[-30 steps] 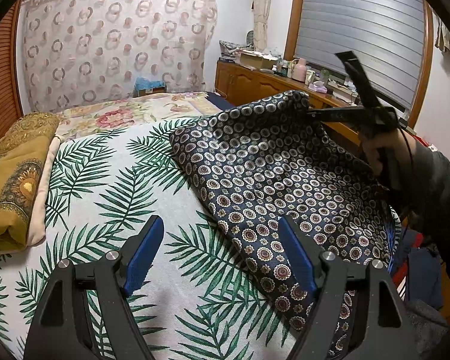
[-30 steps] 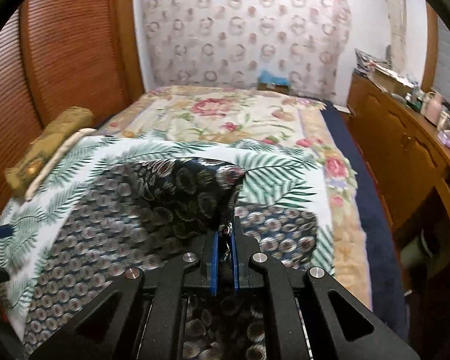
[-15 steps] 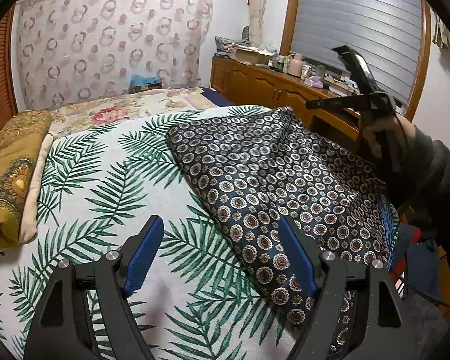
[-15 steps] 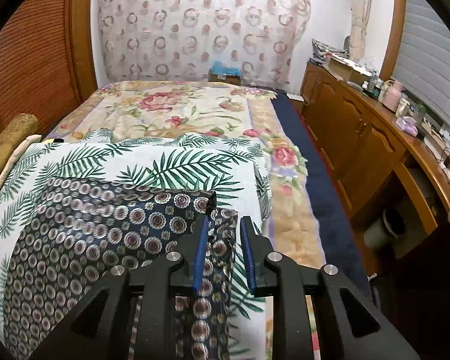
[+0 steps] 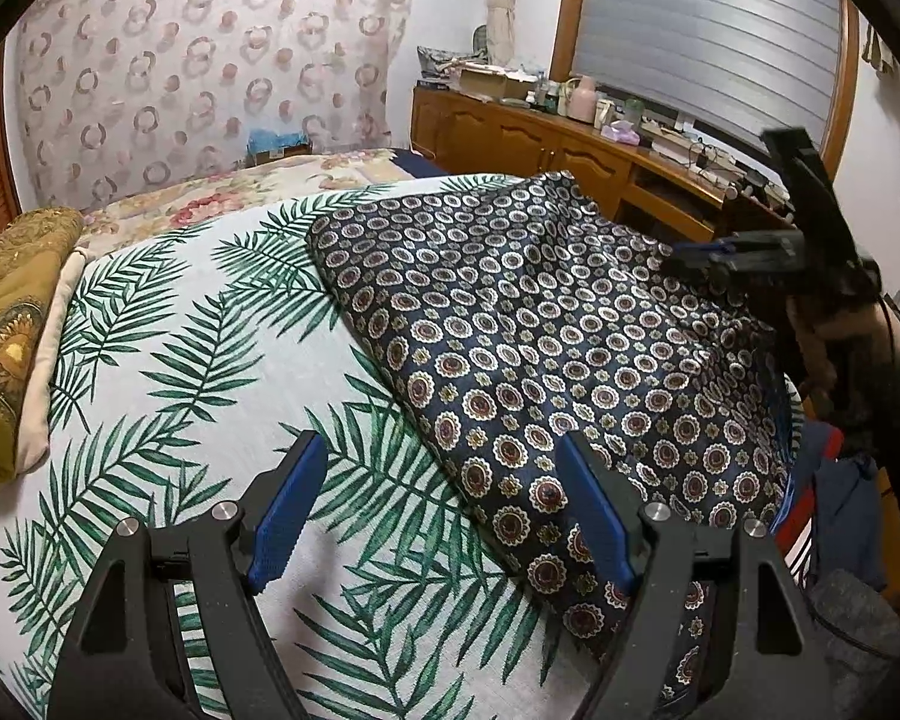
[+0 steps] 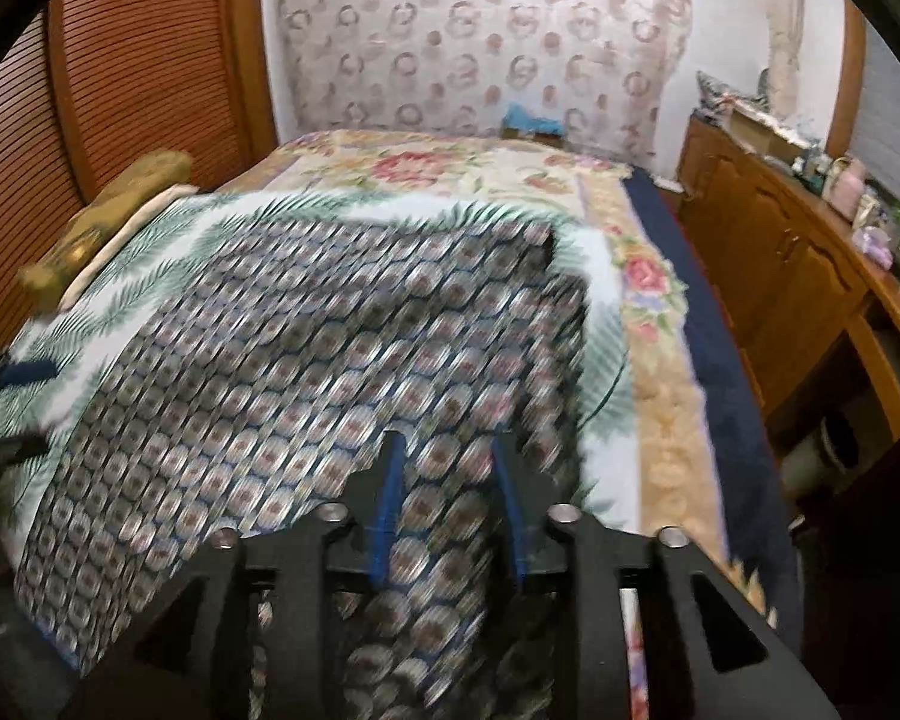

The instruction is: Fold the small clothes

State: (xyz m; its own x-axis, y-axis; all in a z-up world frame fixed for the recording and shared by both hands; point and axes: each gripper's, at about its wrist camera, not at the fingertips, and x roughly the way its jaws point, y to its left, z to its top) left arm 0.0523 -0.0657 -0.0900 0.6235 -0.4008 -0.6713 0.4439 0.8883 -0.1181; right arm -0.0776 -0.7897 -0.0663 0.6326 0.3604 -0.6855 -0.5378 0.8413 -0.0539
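I see both my grippers, left (image 5: 441,510) and right (image 6: 447,498), gaping with nothing held above the navy medallion-patterned cloth (image 5: 546,348) lying spread on the white palm-leaf bedspread (image 5: 168,360), right view blurred.

Palm-leaf sheet (image 5: 168,372) covers the near bed, gold bolster (image 5: 6,324) far left, wooden sideboard (image 5: 546,144) right.

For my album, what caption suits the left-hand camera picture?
Open left gripper hovers over a palm-leaf sheet beside the patterned navy cloth spread on the bed.
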